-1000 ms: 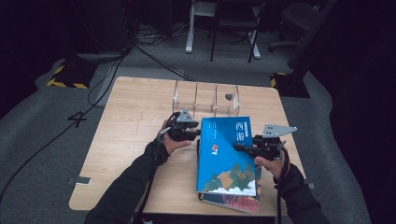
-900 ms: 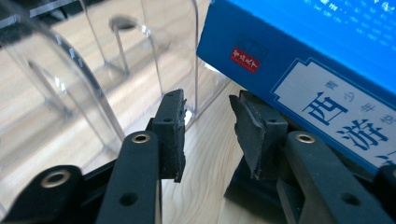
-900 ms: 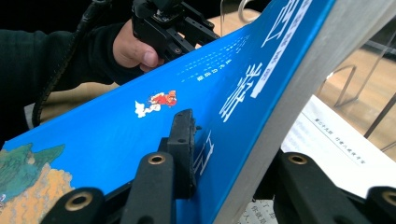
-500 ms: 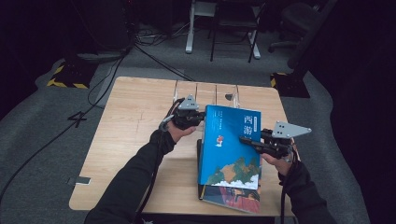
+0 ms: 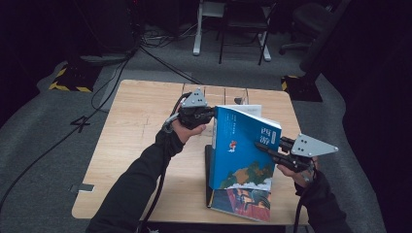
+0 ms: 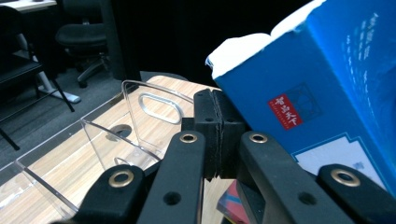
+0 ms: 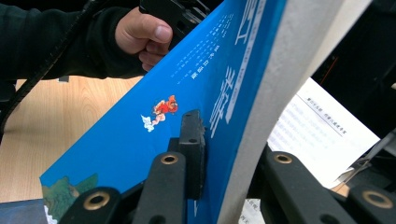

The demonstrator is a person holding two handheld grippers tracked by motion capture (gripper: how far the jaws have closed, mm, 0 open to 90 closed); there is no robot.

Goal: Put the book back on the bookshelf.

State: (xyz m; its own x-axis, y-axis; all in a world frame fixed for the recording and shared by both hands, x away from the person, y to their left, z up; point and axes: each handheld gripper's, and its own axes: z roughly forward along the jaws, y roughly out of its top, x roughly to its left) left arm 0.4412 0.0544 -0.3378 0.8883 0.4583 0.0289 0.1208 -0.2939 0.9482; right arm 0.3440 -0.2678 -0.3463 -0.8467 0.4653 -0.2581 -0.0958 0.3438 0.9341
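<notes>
Since a second ago, the blue book [image 5: 243, 150] has risen off the second book [image 5: 240, 203] under it and now stands tilted above the worktop [image 5: 131, 145], both hands higher than before. The left tongs [image 5: 210, 114] have shut; the left gripper view shows their pads pressed together just beside the book's upper corner [image 6: 299, 93], and whether they pinch the cover's edge cannot be told. That view also brings out the clear acrylic rack [image 6: 116, 140] on the wood behind. The right tongs [image 5: 265, 148] have just been closing; the right gripper view shows one pad [image 7: 192, 140] flat on the blue cover and the page block [image 7: 289, 70] between the jaws, clamped from the fore-edge. A printed sheet [image 7: 322, 126] lies beyond.
</notes>
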